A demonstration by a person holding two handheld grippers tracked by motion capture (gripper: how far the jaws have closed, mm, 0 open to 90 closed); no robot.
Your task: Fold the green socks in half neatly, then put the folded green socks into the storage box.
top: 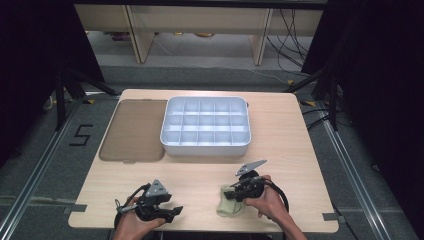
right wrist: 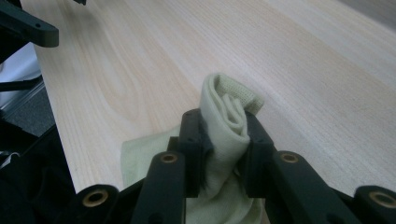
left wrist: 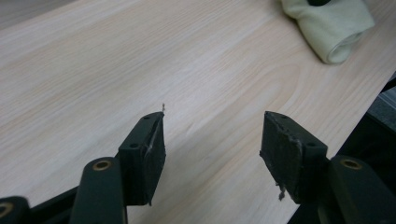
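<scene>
the rolled pale-yellow cloth (right wrist: 224, 126) is pinched between the jaws of the right gripper (right wrist: 223, 135) near the table's (top: 280, 125) front edge, well short of the white compartment tray (top: 206, 126), while the left gripper (left wrist: 212, 140) is held open and empty, so the roll could be loosened and unfurled when lifted.

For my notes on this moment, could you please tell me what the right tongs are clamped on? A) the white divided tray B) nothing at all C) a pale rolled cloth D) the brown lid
C: in the right gripper view the right tongs pinch the pale rolled cloth, while the tray sits apart farther up the table.
</scene>
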